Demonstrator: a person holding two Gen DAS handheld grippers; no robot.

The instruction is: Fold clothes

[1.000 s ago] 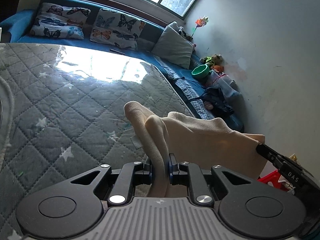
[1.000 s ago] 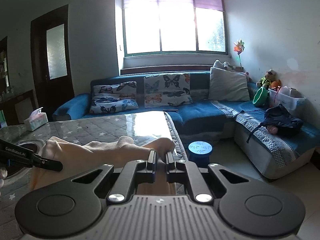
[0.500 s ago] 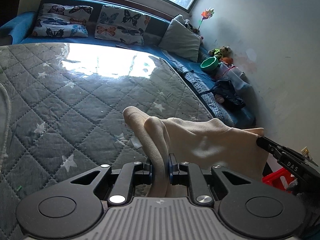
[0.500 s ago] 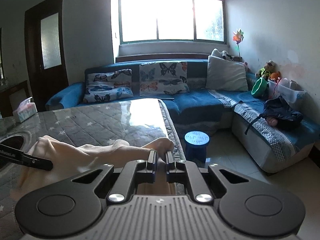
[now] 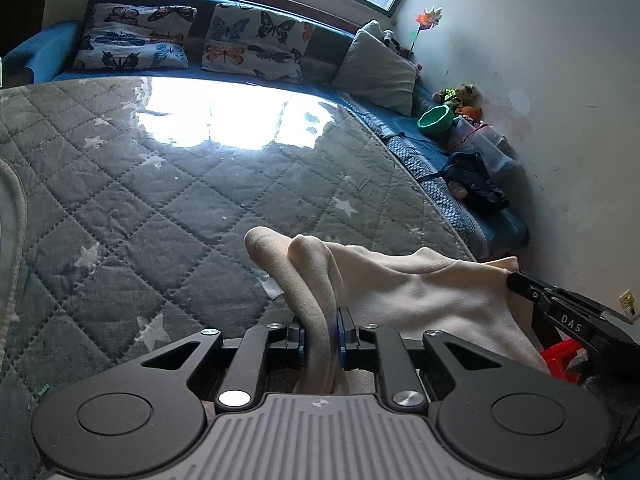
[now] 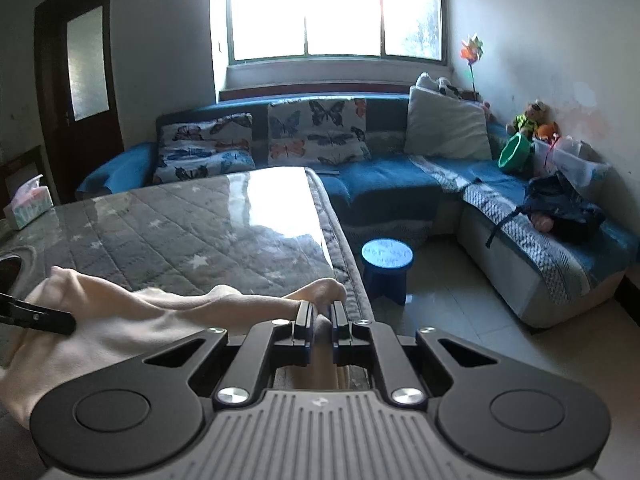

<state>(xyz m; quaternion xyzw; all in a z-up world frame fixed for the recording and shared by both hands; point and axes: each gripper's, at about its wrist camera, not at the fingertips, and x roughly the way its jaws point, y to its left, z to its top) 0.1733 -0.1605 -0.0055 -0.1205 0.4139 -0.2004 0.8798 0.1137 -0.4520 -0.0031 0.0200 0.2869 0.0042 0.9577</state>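
A cream garment (image 5: 420,292) hangs stretched between both grippers just above the grey quilted table (image 5: 160,200). My left gripper (image 5: 320,328) is shut on one bunched corner, which sticks up past the pads. In the right wrist view my right gripper (image 6: 320,320) is shut on the other corner of the cream garment (image 6: 132,320), near the table's right edge (image 6: 344,260). Each view shows the other gripper's black finger at the cloth's far end: the right gripper's (image 5: 560,308) and the left gripper's (image 6: 36,314).
A blue corner sofa (image 6: 400,184) with butterfly cushions (image 6: 316,130) runs behind and right of the table. A blue stool (image 6: 386,260) stands on the tiled floor beside the table. A tissue box (image 6: 28,204) sits at the far left. Another pale cloth edge (image 5: 12,200) lies at the table's left.
Both grippers have sunk toward the table and tipped down with the garment still held. The cloth now hangs lower, close over the quilt.
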